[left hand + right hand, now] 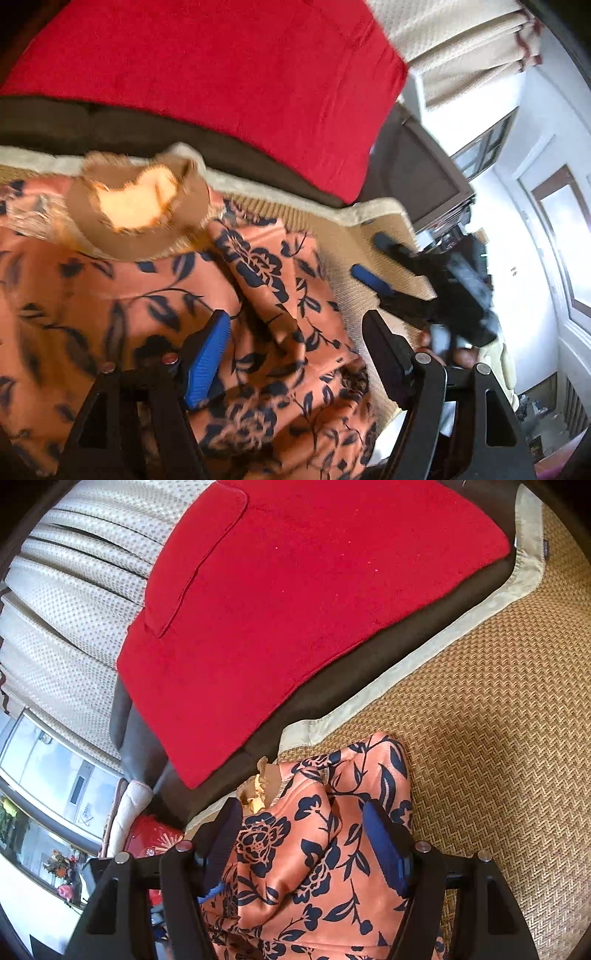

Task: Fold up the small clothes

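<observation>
An orange garment with a dark blue flower print [155,295] lies rumpled on a woven straw mat [351,243]. Its brown frilled collar [136,206] lies at the far end. My left gripper [295,332] is open just above the cloth, a raised fold between its fingers. My right gripper [369,258] shows in the left wrist view, open over the mat to the right of the garment. In the right wrist view the right gripper [303,823] is open, with a bunched part of the garment [314,849] between its fingers, not clamped.
A red blanket [295,590] covers a dark brown cushion [369,672] beyond the mat's pale border [406,664]. Cream curtains [74,590] hang behind. A window and white wall [535,184] stand to the right in the left wrist view. Bare mat [498,738] lies right of the garment.
</observation>
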`<state>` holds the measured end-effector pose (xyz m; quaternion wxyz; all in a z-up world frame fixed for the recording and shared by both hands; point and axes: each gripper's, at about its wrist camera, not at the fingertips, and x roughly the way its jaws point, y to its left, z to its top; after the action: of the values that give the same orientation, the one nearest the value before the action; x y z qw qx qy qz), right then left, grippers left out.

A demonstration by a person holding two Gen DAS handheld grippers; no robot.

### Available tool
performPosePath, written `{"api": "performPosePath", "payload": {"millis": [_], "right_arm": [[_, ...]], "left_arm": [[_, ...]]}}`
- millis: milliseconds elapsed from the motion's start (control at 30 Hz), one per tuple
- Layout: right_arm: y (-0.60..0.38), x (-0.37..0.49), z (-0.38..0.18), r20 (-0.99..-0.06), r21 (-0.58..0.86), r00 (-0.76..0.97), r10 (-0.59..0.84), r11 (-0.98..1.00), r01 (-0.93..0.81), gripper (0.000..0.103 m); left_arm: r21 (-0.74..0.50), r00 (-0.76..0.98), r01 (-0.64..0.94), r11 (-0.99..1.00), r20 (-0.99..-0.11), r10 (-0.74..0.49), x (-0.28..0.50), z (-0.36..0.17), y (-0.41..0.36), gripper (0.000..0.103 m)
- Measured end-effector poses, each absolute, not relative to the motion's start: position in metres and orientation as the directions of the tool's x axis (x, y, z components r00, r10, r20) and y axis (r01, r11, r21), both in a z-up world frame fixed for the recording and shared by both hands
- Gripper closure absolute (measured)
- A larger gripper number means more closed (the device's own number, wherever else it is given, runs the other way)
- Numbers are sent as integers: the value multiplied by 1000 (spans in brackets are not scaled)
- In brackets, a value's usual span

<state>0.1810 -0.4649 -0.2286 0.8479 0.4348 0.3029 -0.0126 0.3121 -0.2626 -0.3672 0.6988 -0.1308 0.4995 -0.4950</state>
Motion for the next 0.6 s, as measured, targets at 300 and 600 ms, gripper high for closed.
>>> {"api": "performPosePath", "payload": {"millis": [300,600], "right_arm": [[-485,173,-226,-512,727,836,195,617,302,31],[-490,159,-222,-495,736,841,220,621,271,32]], "left_arm": [[-640,-124,692,333,-561,-818,259,-361,-329,28],[-582,32,662,473,-608,-793,280,-345,-254,28]]}}
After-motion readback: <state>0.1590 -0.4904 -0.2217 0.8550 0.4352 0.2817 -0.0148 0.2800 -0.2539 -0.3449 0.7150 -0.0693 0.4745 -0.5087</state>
